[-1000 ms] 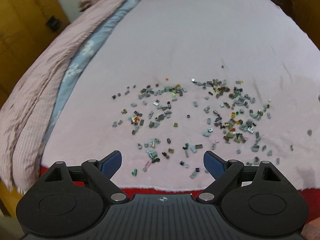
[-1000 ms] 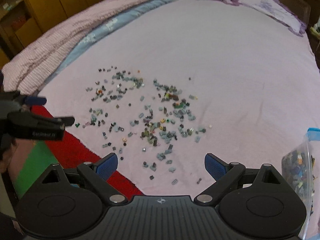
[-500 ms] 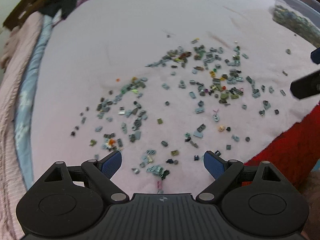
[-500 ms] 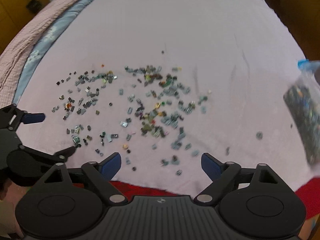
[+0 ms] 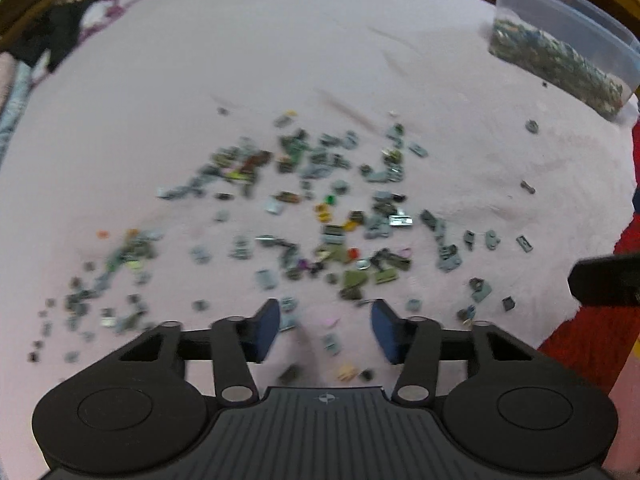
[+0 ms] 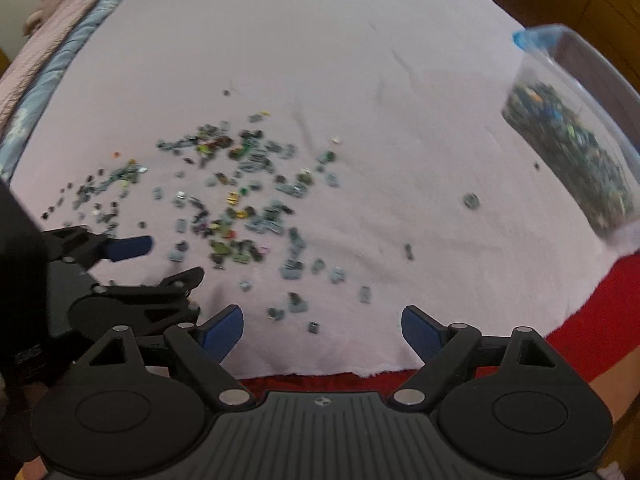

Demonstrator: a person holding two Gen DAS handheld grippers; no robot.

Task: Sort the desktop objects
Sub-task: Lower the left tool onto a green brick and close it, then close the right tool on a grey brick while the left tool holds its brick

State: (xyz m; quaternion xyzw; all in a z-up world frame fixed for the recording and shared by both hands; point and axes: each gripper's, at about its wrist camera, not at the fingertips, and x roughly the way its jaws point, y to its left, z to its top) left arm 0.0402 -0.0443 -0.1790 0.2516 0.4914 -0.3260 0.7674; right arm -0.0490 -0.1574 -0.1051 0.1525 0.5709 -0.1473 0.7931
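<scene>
Grey and green small pieces [image 5: 332, 236] lay scattered across the pink blanket [image 5: 280, 60]. Our left gripper [image 5: 326, 328] had just been closing, nothing pinched yet; our right gripper [image 6: 322, 330] gaped wide. We judged isolating one piece mattered, neighbours crowding close. Beyond sat a clear bin [image 5: 568, 36].
</scene>
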